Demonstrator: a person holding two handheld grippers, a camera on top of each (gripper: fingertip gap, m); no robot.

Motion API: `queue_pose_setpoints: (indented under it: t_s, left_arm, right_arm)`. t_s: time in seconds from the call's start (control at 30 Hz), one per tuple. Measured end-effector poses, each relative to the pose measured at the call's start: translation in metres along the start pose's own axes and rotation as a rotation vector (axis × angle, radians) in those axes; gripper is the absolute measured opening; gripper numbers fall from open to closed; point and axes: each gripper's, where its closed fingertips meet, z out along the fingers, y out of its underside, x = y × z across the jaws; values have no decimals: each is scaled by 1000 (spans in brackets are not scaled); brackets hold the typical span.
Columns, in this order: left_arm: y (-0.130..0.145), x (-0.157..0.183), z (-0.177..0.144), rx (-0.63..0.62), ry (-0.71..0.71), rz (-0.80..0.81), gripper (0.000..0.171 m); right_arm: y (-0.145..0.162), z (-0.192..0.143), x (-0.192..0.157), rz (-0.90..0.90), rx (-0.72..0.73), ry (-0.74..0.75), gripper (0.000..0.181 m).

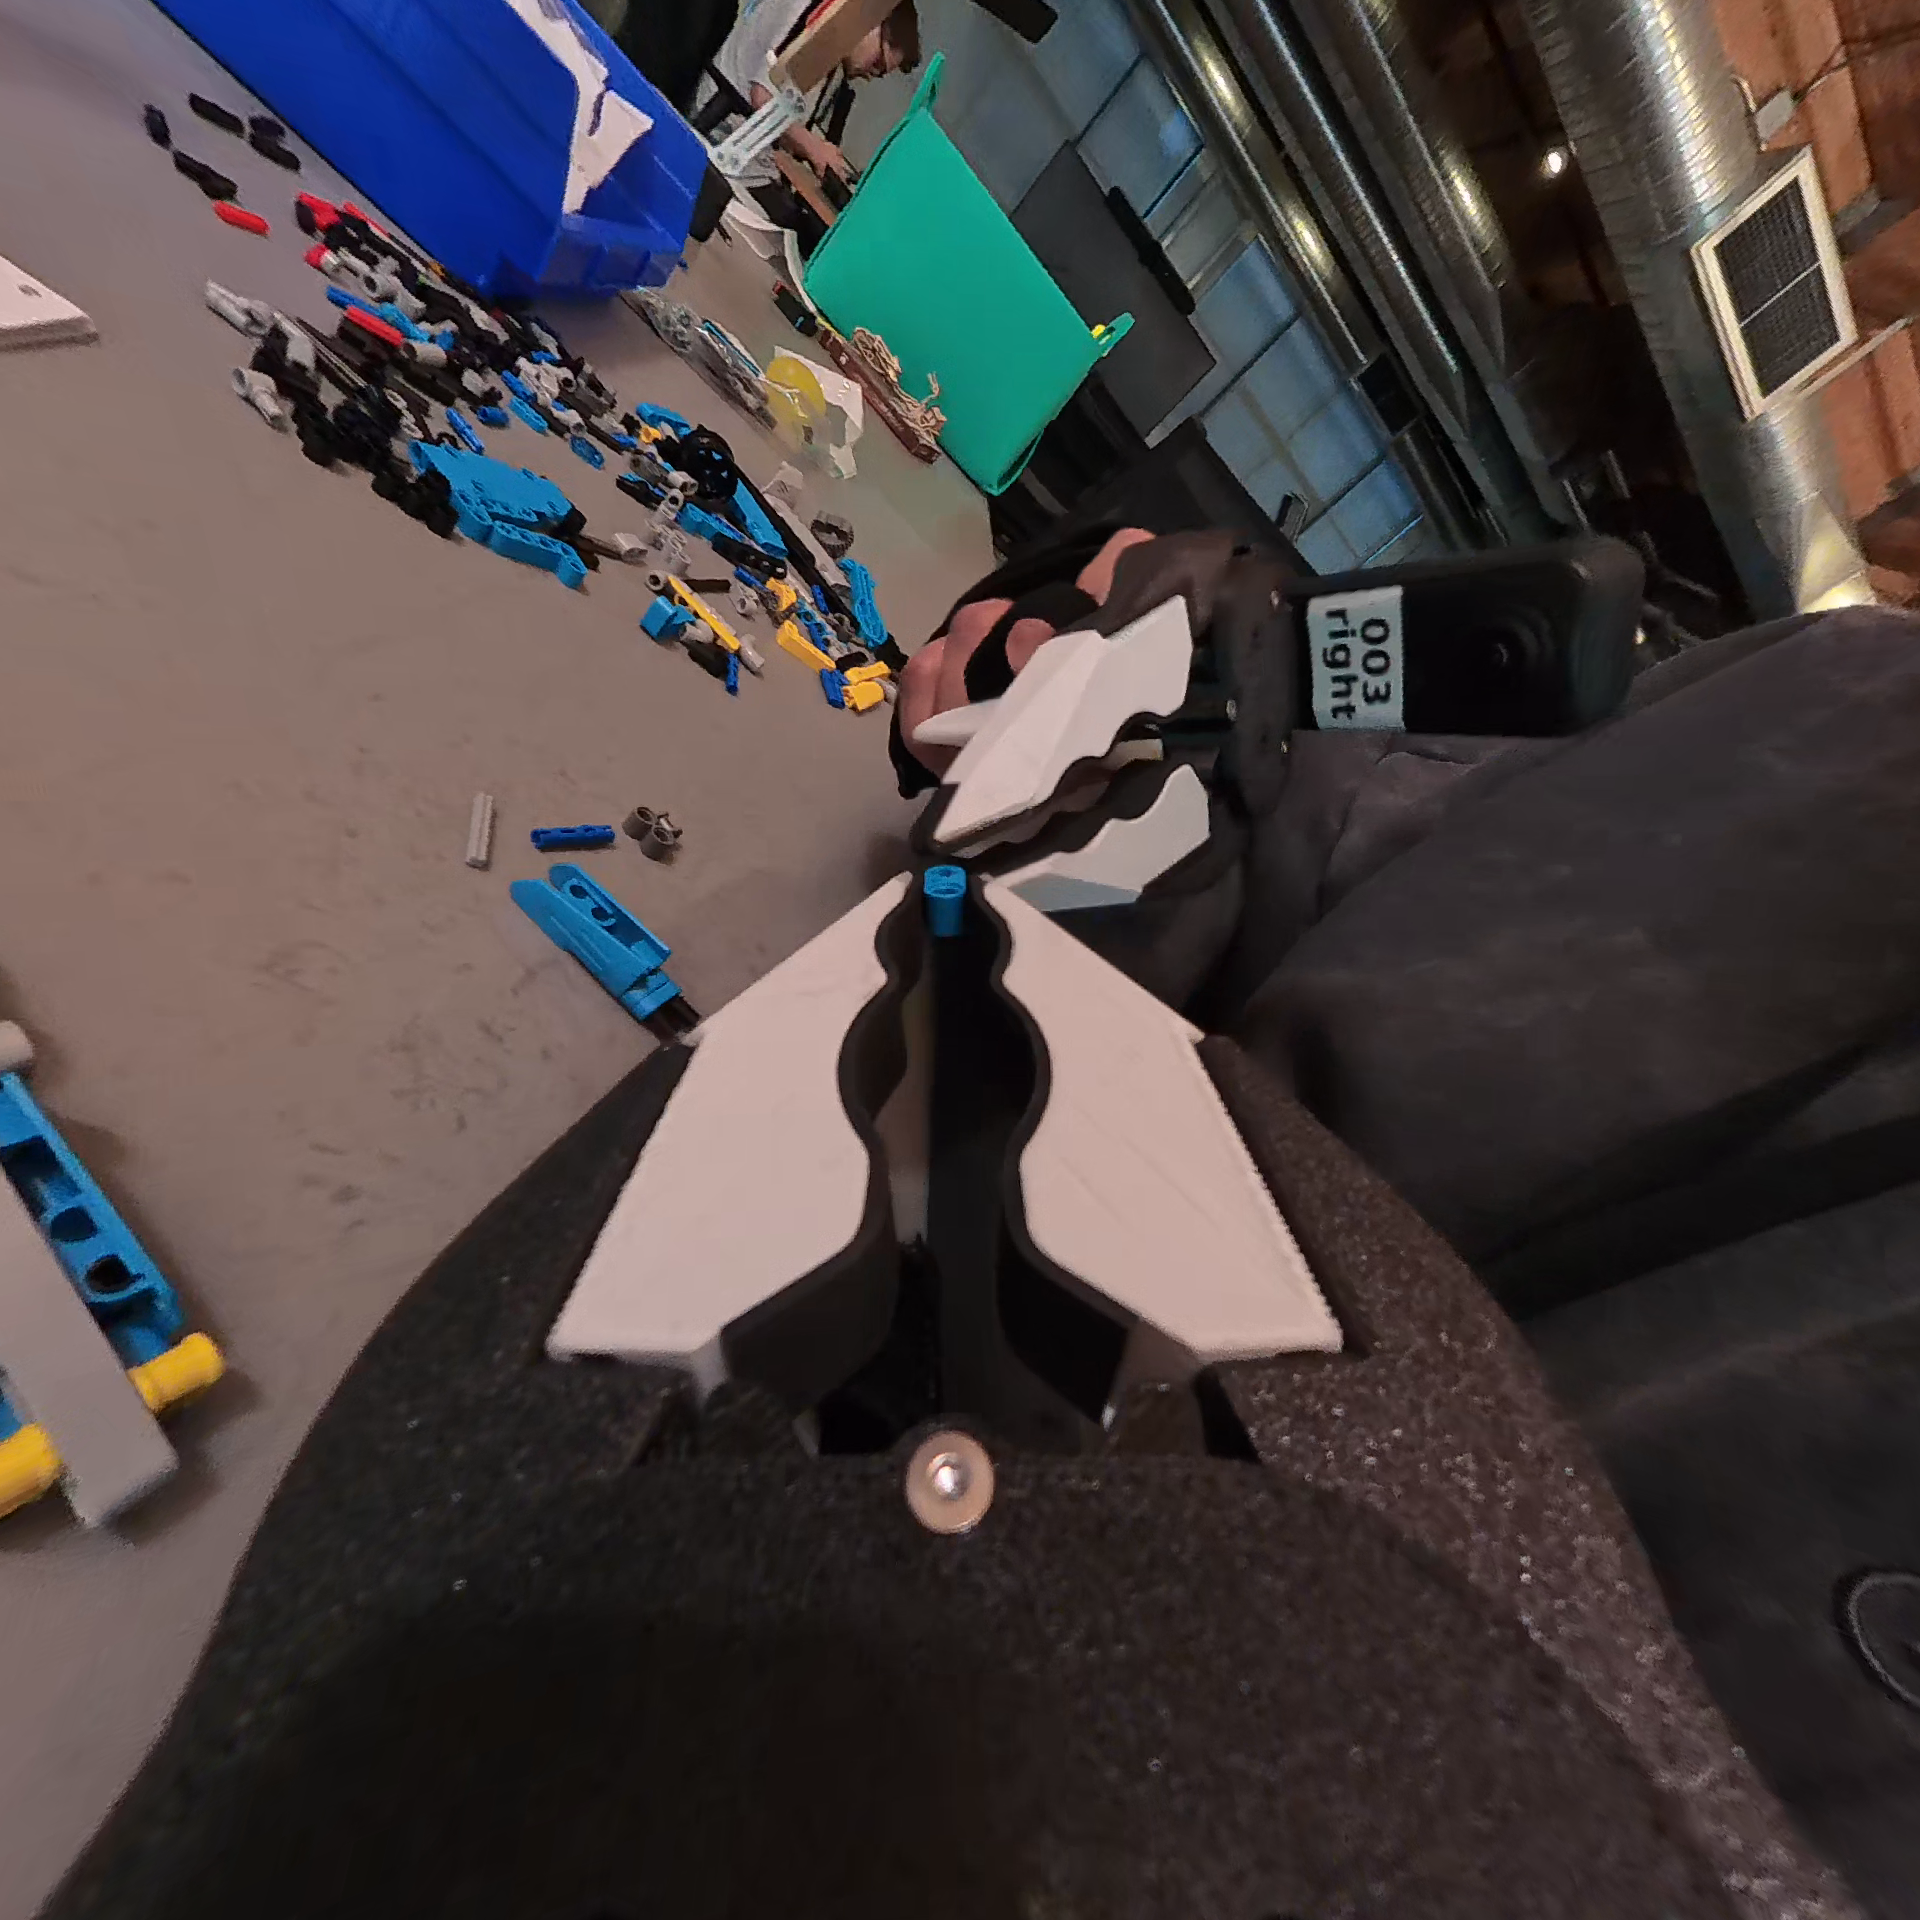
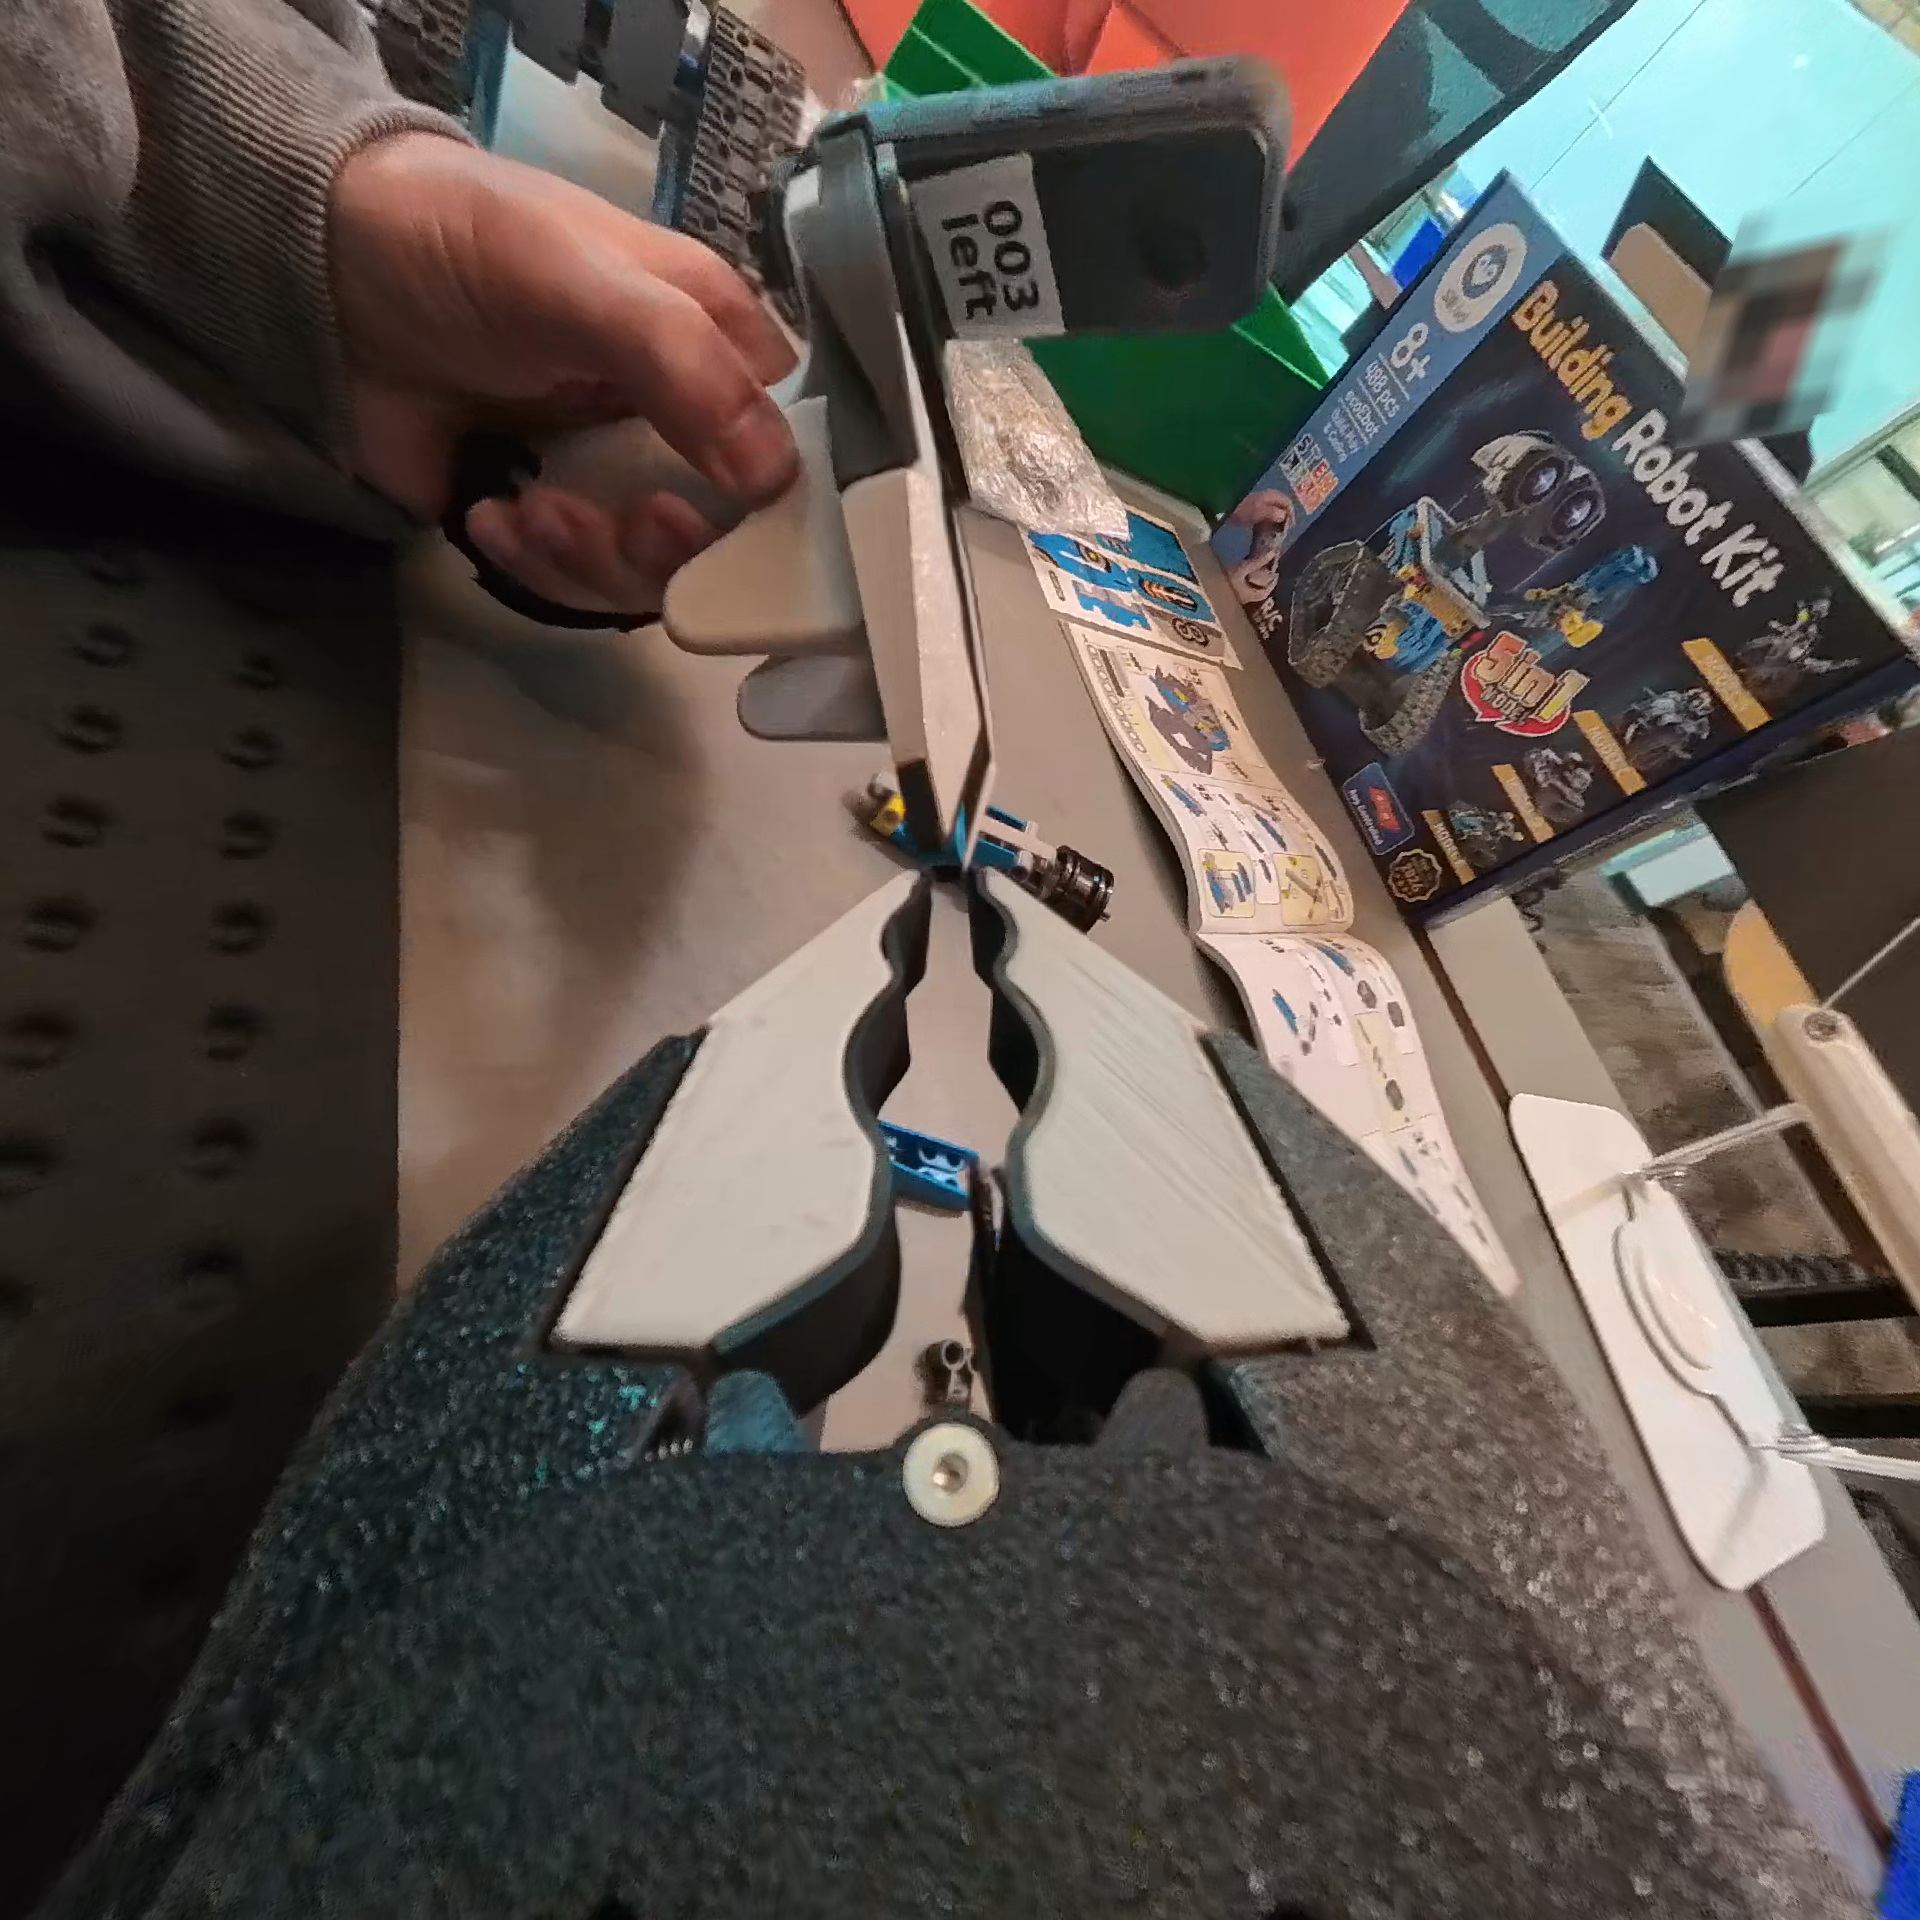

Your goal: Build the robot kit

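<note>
Closely, a small blue plastic peg [image 1: 943, 902] is pinched by the closed left gripper [image 1: 943, 883]; the right gripper [image 2: 948, 883], nearly closed, is met tip-to-tip, its hold indiscernible, with loose blue and black building pieces [image 1: 499, 436] scattered over the grey table [image 1: 312, 727] toward its far edge.

The place looked like a workshop or maker space. A grey table [image 1: 312, 727] was covered with small plastic building pieces [image 1: 436, 416]. Behind the pieces stood a blue bin [image 1: 447, 114]. Above the table ran metal ducts [image 1: 1621, 208] on what seemed a brick wall [image 1: 1881, 104].
</note>
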Motion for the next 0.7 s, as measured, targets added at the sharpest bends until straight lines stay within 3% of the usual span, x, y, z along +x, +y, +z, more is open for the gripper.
queue_pose_setpoints:
  t_s: [0.4,0.7]
  left_arm:
    - [-6,17,1,19,-160,443,7]
    - [-7,28,3,52,-96,459,7]
  right_arm:
    - [-10,-3,1,155,87,-87,6]
    - [-19,-10,4,187,145,-96,1]
